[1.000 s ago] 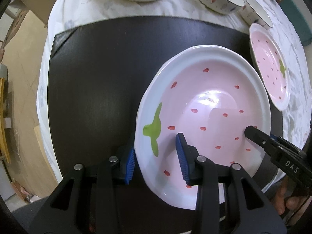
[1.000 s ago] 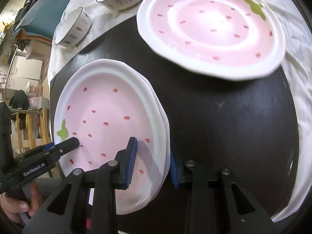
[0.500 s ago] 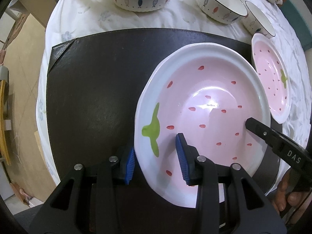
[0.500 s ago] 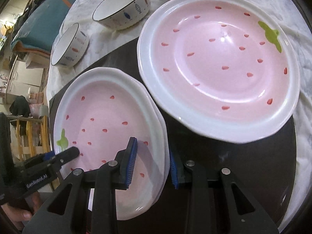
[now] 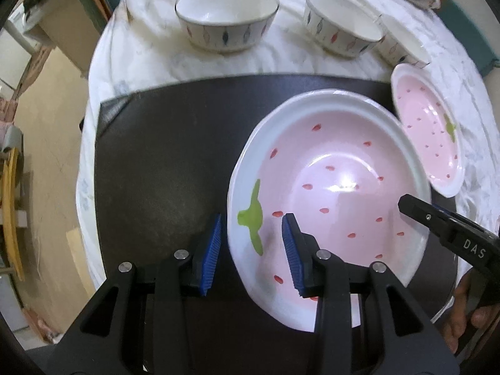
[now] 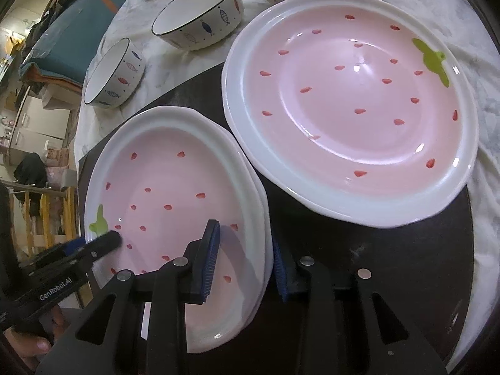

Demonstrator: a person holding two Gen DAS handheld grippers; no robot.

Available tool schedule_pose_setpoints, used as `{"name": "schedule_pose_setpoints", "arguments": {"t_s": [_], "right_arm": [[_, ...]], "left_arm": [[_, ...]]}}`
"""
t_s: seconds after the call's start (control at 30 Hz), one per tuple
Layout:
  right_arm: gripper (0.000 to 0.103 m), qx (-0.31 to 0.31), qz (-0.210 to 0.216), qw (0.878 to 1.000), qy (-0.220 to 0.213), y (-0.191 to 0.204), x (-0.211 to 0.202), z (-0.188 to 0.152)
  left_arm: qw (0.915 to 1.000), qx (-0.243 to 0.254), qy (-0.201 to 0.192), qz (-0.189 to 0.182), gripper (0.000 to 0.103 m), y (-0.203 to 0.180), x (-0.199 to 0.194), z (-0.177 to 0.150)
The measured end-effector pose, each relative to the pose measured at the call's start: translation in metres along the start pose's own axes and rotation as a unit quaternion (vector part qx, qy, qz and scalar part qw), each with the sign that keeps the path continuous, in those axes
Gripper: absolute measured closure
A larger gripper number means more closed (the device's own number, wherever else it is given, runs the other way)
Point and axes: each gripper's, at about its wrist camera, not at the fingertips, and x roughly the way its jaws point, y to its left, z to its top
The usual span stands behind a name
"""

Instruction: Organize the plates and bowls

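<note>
Both grippers have spread since the earlier frames, letting go of the rim of the pink plate stack point(image 6: 175, 187) on the dark mat point(image 5: 156, 162).

The left gripper point(image 5: 251, 250) stands with jaws apart astride the stack's rim, the outer pad clear of it; the right gripper point(image 6: 245, 259) likewise straddles the opposite rim with a visible gap at both pads. The stack is oval, white-rimmed, pink with red seed marks, and its green leaf end points toward the left gripper. A second rim shows under the top plate; how many lie beneath is hidden. The larger strawberry plate point(image 6: 350, 103) sits just beside it, half off the mat on the white cloth point(image 5: 150, 59). Three fish-patterned bowls point(image 5: 226, 18) stand behind, one cut off.
</note>
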Motion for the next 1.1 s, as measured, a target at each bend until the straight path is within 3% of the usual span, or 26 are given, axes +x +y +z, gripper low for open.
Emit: {"name": "schedule_pose_setpoints", "arguments": {"t_s": [0.07,0.1,0.13,0.17,0.3,0.37,0.43,0.5,0.63,0.77,0.87,0.97,1.1], "right_arm": [[0.068,-0.004,-0.002,1.000,-0.014,0.001,-0.008,-0.002],[0.062,-0.007,-0.004,1.000,-0.021,0.002,-0.012,-0.003],[0.051,-0.009,-0.005,1.000,-0.029,0.002,-0.016,-0.005],[0.048,-0.009,-0.003,0.999,-0.040,0.001,-0.021,-0.007],[0.035,0.007,0.013,0.997,-0.072,-0.003,-0.043,-0.015],[0.024,0.003,0.020,0.996,-0.088,0.001,-0.059,-0.018],[0.006,-0.007,0.015,0.993,-0.114,0.007,-0.078,-0.021],[0.000,-0.014,0.003,0.989,-0.145,0.013,-0.103,-0.028],[0.000,-0.002,-0.011,0.983,-0.186,0.022,-0.142,-0.047],[0.000,0.002,-0.009,0.978,-0.207,0.030,-0.170,-0.055],[0.000,0.013,-0.028,0.972,-0.233,0.034,-0.183,-0.062],[0.000,0.043,-0.039,0.965,-0.256,0.032,-0.192,-0.072],[0.000,0.063,-0.052,0.956,-0.281,0.030,-0.200,-0.082]], "left_arm": [[0.9999,0.006,-0.012,0.008,0.063,-0.004,-0.006,-0.002],[0.9998,0.006,-0.018,0.009,0.054,-0.004,-0.010,-0.004],[0.9997,0.005,-0.021,0.008,0.050,-0.004,-0.014,-0.006],[0.9997,0.004,-0.023,0.008,0.047,-0.006,-0.017,-0.007],[0.9983,0.005,-0.057,0.014,0.047,-0.009,-0.046,-0.015],[0.9969,0.010,-0.077,0.006,0.046,-0.015,-0.064,-0.016],[0.9958,0.016,-0.090,0.007,0.046,-0.022,-0.077,-0.016],[0.9941,0.023,-0.105,0.015,0.046,-0.030,-0.094,-0.020],[0.9923,0.042,-0.115,-0.019,0.046,-0.039,-0.122,-0.023],[0.9872,0.075,-0.136,-0.037,0.025,-0.044,-0.134,-0.016],[0.9891,0.055,-0.127,-0.051,0.024,-0.037,-0.135,-0.005],[0.9885,0.048,-0.118,-0.082,0.011,-0.038,-0.138,0.006],[0.9864,0.065,-0.133,-0.071,0.001,-0.042,-0.140,0.005]]}}
